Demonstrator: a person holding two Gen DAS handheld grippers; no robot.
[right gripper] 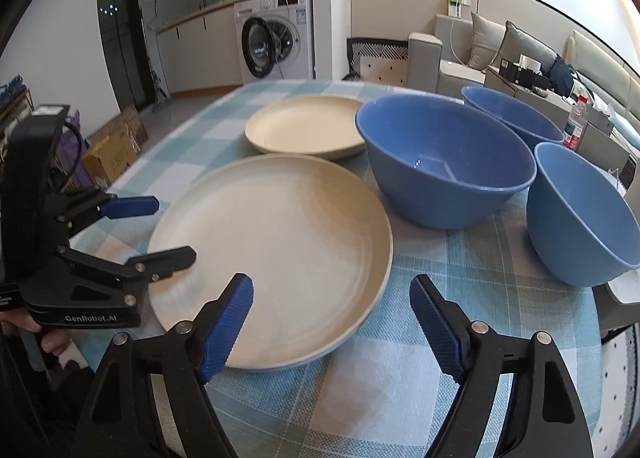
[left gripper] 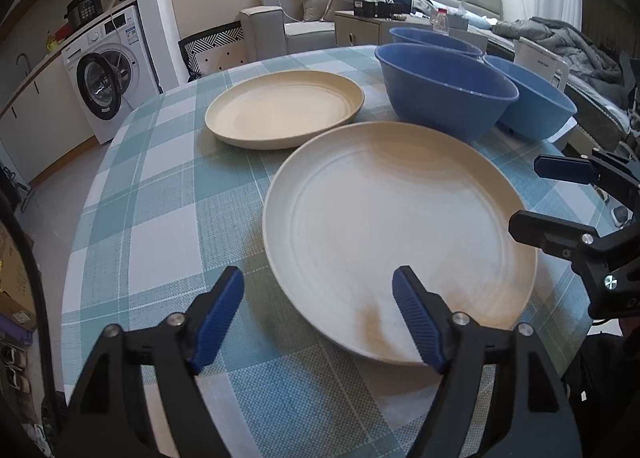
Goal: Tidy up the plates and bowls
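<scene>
A large cream plate (left gripper: 400,226) (right gripper: 272,254) lies at the near side of the checked table. A smaller cream plate (left gripper: 284,108) (right gripper: 306,126) lies behind it. Three blue bowls stand to the right: a big one (left gripper: 444,98) (right gripper: 444,158), one behind it (left gripper: 436,40) (right gripper: 512,114) and one at the right (left gripper: 532,102) (right gripper: 580,218). My left gripper (left gripper: 320,314) (right gripper: 160,226) is open and empty, its jaws either side of the large plate's near left rim. My right gripper (right gripper: 332,318) (left gripper: 532,194) is open and empty, over that plate's near right rim.
The round table (left gripper: 160,218) (right gripper: 460,298) has a blue-and-white checked cloth. A washing machine (left gripper: 108,74) (right gripper: 276,42) stands beyond the far edge, a grey sofa (left gripper: 304,14) (right gripper: 460,50) behind. Cardboard boxes (right gripper: 116,146) sit on the floor at the left.
</scene>
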